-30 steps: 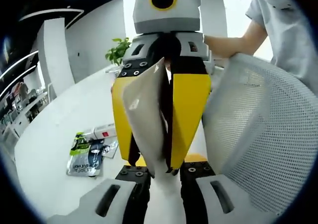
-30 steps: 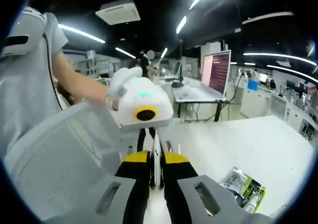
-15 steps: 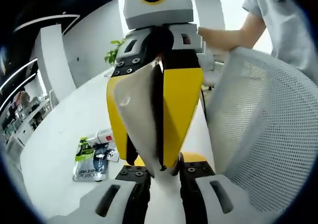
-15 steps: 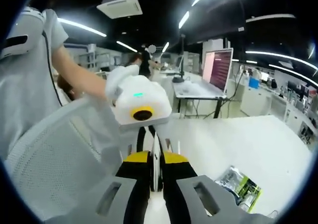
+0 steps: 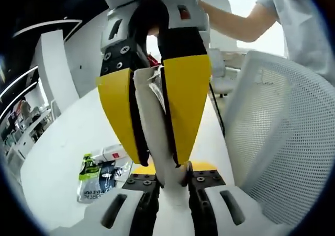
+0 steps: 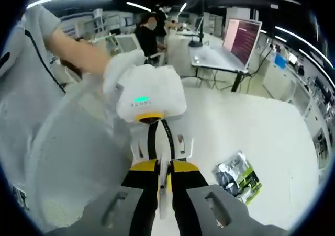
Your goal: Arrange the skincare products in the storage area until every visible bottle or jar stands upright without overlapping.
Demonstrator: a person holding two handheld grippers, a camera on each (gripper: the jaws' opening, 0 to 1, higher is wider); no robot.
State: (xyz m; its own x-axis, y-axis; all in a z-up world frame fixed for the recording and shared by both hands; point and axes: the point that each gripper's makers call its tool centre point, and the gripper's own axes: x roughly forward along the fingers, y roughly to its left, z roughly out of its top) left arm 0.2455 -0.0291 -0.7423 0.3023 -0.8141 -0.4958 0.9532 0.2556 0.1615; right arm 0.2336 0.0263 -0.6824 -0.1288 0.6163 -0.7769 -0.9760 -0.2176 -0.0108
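Note:
A flat white packet (image 5: pixel 153 122) hangs in the air between both grippers. In the left gripper view my left gripper (image 5: pixel 170 188) is shut on its lower end. The right gripper (image 5: pixel 157 157), with yellow jaws, comes down from above and is shut on the packet's upper part. In the right gripper view the packet (image 6: pixel 164 169) shows edge-on as a thin white strip. My right gripper (image 6: pixel 163 197) clamps it from below, and the left gripper (image 6: pixel 163 168) faces it from the other end. A green and black sachet (image 5: pixel 96 169) lies flat on the white table (image 5: pixel 57 147).
A white mesh chair back (image 5: pixel 280 142) stands close on one side, and also shows as the mesh chair back (image 6: pixel 63 157). A small white box (image 5: pixel 111 152) lies by the sachet (image 6: pixel 238 176). A person's arm (image 5: pixel 238 24) reaches in behind. Desks and a monitor (image 6: pixel 242 37) stand far back.
The right gripper has moved up and closer in the left gripper view, and the packet now looks narrower between its yellow jaws. The right gripper view has tilted down toward the table.

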